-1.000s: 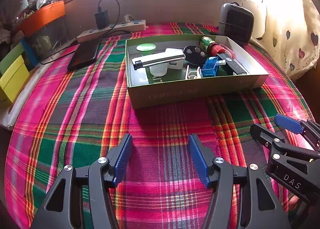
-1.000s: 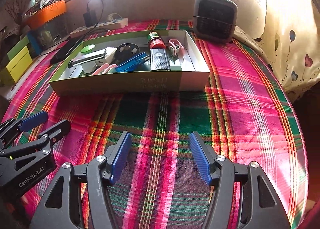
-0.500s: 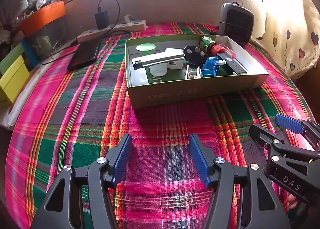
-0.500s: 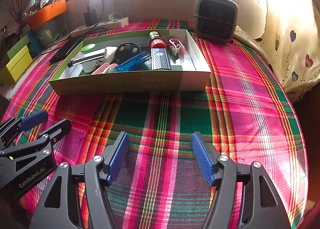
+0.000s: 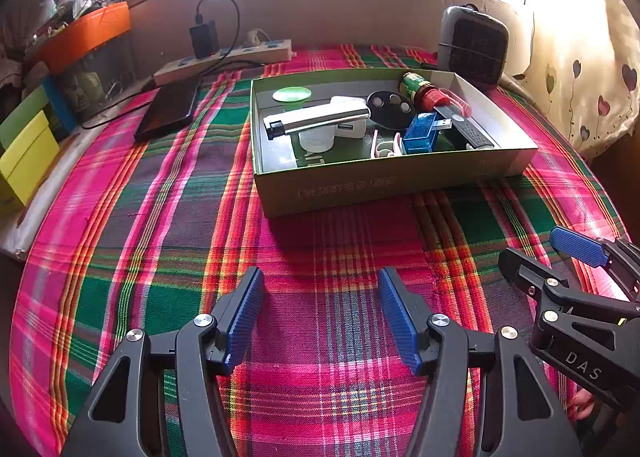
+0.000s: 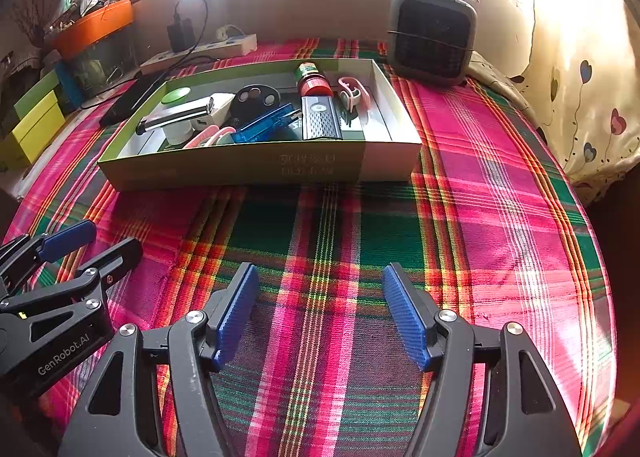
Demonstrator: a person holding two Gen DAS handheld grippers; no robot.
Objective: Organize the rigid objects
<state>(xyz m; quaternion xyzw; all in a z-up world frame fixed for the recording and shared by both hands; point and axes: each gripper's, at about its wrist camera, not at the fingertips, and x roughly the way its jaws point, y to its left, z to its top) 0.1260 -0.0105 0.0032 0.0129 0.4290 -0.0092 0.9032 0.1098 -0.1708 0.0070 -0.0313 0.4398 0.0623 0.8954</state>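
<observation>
- Right now both grippers, left [image 5: 320, 317] and right [image 6: 320, 313], gape wide, holding nothing.
- Box [image 5: 384, 185] of objects sits ahead of both, long axis crosswise, neither gripper clearly nearer.

A lived-in room of a home, set up at a window. A table under a bright plaid cloth [image 5: 160, 217] carries, along its far edge, a power strip [image 5: 224, 57] with a plugged-in charger [image 5: 204, 37], and at its far right corner a small space heater [image 6: 432, 37]. A heart-printed curtain [image 6: 580, 97] hangs at the right edge, and coloured storage boxes [image 5: 28, 153] crowd the left edge.
</observation>
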